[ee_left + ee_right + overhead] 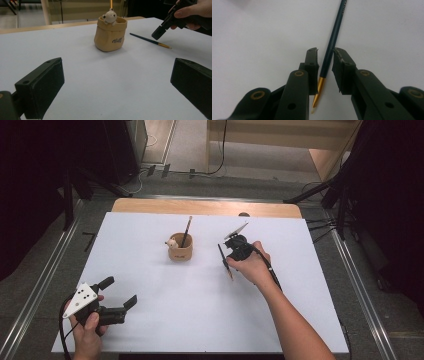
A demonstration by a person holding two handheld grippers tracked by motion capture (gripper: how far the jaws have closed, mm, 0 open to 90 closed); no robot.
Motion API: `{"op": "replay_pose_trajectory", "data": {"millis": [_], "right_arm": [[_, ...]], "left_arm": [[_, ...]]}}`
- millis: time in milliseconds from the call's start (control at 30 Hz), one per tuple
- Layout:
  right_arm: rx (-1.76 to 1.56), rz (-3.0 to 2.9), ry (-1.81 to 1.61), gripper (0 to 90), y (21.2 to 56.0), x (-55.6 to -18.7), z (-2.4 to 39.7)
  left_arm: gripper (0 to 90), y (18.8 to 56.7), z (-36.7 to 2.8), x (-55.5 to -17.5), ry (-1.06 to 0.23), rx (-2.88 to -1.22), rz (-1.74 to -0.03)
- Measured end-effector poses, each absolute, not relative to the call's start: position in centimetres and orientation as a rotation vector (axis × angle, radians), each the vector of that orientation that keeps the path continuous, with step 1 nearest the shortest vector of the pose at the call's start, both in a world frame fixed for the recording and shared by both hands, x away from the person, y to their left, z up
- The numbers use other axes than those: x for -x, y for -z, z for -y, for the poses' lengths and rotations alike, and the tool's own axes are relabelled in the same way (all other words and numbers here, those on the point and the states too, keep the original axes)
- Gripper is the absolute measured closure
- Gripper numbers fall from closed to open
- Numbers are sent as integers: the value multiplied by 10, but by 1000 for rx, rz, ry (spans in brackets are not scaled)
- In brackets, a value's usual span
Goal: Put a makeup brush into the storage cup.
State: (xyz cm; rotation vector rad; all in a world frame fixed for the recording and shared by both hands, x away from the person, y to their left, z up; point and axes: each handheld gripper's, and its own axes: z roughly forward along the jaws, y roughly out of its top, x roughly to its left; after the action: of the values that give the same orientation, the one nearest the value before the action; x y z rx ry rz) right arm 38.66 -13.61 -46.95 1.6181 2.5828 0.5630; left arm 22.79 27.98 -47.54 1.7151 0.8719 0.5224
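The right gripper [325,72] has its 2 fingers [312,65] set close on either side of a dark paintbrush [332,42], with a thin gap visible on each side, so they bracket it without clearly pressing. The paintbrush lies flat on the white bench [165,315], right of centre, its gold ferrule and pale tip pointing toward the near edge. Just left of it, near the bench's middle, stands a tan bag-shaped pot [180,251] with a small bear figure on its rim and another brush upright inside. The left gripper [120,292] rests near the near-left corner, its 2 fingers [41,87] spread wide with nothing between them.
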Motion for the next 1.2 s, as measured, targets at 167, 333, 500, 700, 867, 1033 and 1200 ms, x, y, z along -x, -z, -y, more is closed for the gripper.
{"op": "replay_pose_trajectory", "data": {"millis": [167, 333, 500, 700, 867, 1033, 1200], "right_arm": [[-1632, -2562, -550, 763, 470, -388, 134], [-1634, -2571, -511, 779, 474, -389, 131], [-1648, -2579, -465, 838, 481, -390, 127], [-1650, -2556, -445, 847, 481, -388, 124], [-1648, -2536, -471, 849, 482, -385, 125], [-1634, -2511, -513, 849, 482, -382, 129], [-1648, -2481, -618, 849, 480, -375, 141]], "left_arm": [[0, 476, -279, -228, -519, -1720, -868], [0, 476, -279, -228, -514, -1721, -868], [0, 476, -278, -228, -514, -1725, -864], [0, 476, -276, -228, -512, -1731, -858], [0, 477, -273, -228, -509, -1730, -855], [0, 477, -273, -229, -503, -1734, -857], [0, 478, -271, -229, -504, -1743, -854]]}}
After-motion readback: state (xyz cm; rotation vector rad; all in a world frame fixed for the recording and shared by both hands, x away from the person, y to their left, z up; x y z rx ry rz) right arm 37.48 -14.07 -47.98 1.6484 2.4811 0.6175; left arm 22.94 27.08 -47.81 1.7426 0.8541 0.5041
